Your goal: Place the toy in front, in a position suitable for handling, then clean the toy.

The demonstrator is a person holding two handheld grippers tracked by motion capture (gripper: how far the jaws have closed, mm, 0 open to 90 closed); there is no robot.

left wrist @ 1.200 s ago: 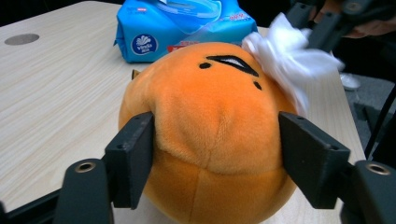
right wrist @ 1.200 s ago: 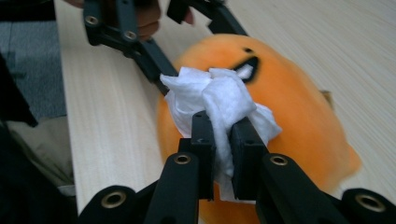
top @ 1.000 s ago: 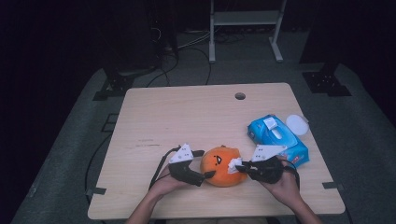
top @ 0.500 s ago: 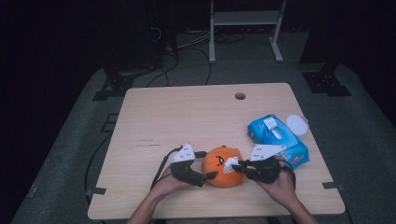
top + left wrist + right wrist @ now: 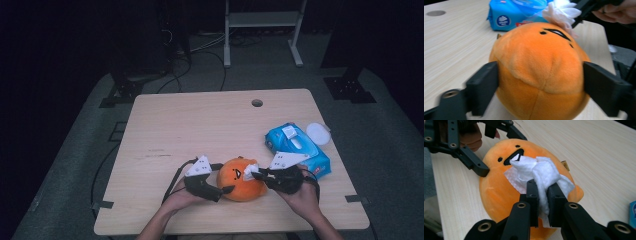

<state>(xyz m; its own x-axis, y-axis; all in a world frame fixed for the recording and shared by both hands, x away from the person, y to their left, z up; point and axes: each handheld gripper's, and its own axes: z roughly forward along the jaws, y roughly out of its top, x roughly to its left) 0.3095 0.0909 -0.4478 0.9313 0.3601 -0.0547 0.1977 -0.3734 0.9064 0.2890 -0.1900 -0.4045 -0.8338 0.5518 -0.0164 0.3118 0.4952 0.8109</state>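
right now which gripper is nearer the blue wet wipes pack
Right. The right gripper sits just in front of the blue wet wipes pack; the left gripper is beyond the round orange plush toy.

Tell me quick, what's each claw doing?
Left claw: jaws have just been closing, pressed on both sides of the orange plush toy.
Right claw: closed on a white wipe.

- My left gripper (image 5: 220, 187) sits low near the table's near edge, pointing right; its jaws have just been closing and now press both flanks of the orange plush toy (image 5: 242, 178).
- My right gripper (image 5: 256, 173) points left toward it, jaws clamped tight on the white wipe (image 5: 541, 176).
- Both forearms enter from the bottom edge.
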